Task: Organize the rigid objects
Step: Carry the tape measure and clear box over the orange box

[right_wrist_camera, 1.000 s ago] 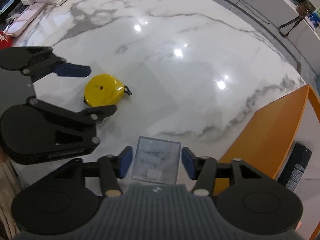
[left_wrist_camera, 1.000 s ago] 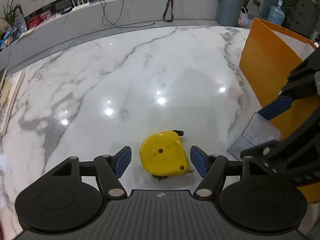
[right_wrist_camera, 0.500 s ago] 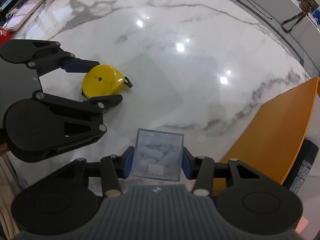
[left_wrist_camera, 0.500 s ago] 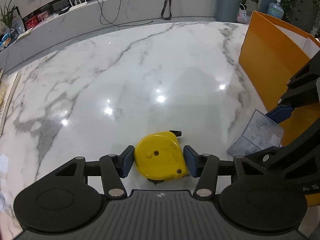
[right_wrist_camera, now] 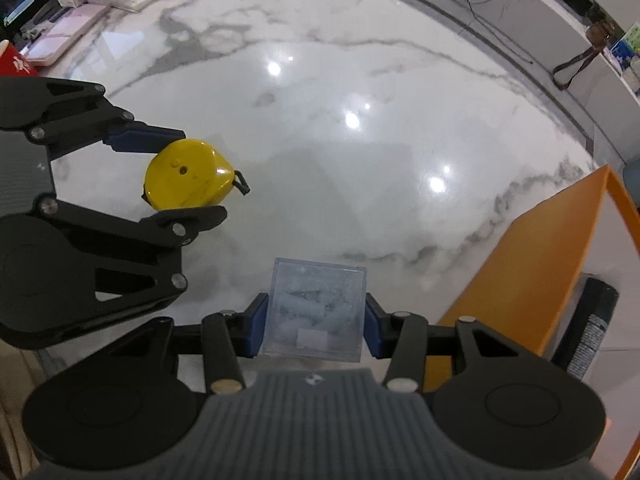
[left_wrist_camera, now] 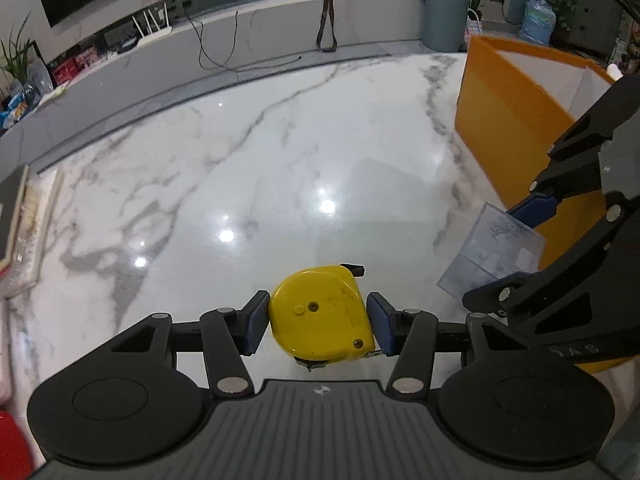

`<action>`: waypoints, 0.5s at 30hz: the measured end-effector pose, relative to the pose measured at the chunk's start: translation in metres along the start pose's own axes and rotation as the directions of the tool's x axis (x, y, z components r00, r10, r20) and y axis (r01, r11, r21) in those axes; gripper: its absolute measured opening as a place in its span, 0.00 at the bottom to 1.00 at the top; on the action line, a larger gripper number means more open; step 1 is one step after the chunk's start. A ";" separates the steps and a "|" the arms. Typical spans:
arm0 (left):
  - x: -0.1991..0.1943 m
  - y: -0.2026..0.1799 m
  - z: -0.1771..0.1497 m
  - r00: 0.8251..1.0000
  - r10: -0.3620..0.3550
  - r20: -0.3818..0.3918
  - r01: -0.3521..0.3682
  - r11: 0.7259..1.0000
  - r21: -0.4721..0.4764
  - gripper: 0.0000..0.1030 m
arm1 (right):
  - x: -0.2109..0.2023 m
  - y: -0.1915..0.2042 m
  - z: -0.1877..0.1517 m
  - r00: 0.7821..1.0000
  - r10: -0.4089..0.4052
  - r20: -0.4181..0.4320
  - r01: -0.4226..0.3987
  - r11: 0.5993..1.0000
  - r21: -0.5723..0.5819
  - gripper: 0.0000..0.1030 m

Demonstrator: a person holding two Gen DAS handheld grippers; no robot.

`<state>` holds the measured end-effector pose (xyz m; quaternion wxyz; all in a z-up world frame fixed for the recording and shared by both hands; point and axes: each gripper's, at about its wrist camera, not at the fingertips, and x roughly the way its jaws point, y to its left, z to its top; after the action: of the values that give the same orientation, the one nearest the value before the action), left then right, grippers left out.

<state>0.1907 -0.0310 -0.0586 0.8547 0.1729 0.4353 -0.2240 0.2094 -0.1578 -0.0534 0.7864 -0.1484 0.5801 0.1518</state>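
A yellow tape measure (left_wrist_camera: pixel 322 312) is clamped between the blue pads of my left gripper (left_wrist_camera: pixel 318 326) and is raised off the marble table; it also shows in the right wrist view (right_wrist_camera: pixel 186 178). My right gripper (right_wrist_camera: pixel 314 326) is shut on a clear plastic box (right_wrist_camera: pixel 316 312) of small pale parts, held above the table; the box also shows in the left wrist view (left_wrist_camera: pixel 494 250). An orange bin (left_wrist_camera: pixel 512 120) stands at the right; it also shows in the right wrist view (right_wrist_camera: pixel 540 268).
A black cylinder (right_wrist_camera: pixel 588 324) lies inside the orange bin. Books and trays (right_wrist_camera: pixel 80 8) sit at the table's far left edge. A grey ledge with cables (left_wrist_camera: pixel 224 48) and a grey trash can (left_wrist_camera: pixel 444 16) lie beyond the table.
Both grippers have closed on their objects: the left on the tape measure, the right on the clear box. Both objects have risen off the table.
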 end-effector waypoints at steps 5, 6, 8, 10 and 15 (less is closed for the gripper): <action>-0.032 -0.001 0.001 0.999 0.016 0.036 -0.016 1.000 0.006 0.59 | -0.034 0.008 -0.005 0.998 -0.013 0.064 0.014 1.000 -0.009 0.46; -0.039 -0.002 0.001 0.999 0.017 0.044 -0.018 1.000 0.009 0.59 | -0.042 0.010 -0.008 0.997 -0.017 0.078 0.017 1.000 -0.010 0.46; -0.055 -0.004 0.003 0.998 0.016 0.068 -0.018 1.000 0.019 0.59 | -0.058 0.014 -0.011 0.994 -0.020 0.107 0.022 1.000 -0.017 0.46; -0.071 -0.008 0.005 0.995 0.018 0.095 -0.021 0.999 0.030 0.59 | -0.073 0.016 -0.016 0.991 -0.028 0.131 0.032 0.999 -0.024 0.46; -0.106 -0.025 0.013 0.988 -0.005 0.156 -0.005 0.998 0.066 0.59 | -0.113 0.015 -0.035 0.982 -0.059 0.182 0.066 0.997 -0.031 0.46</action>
<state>0.1312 -0.0338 0.0335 0.8800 0.1830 0.3594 -0.2511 0.1414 -0.1659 0.0442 0.8373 -0.1665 0.4986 0.1505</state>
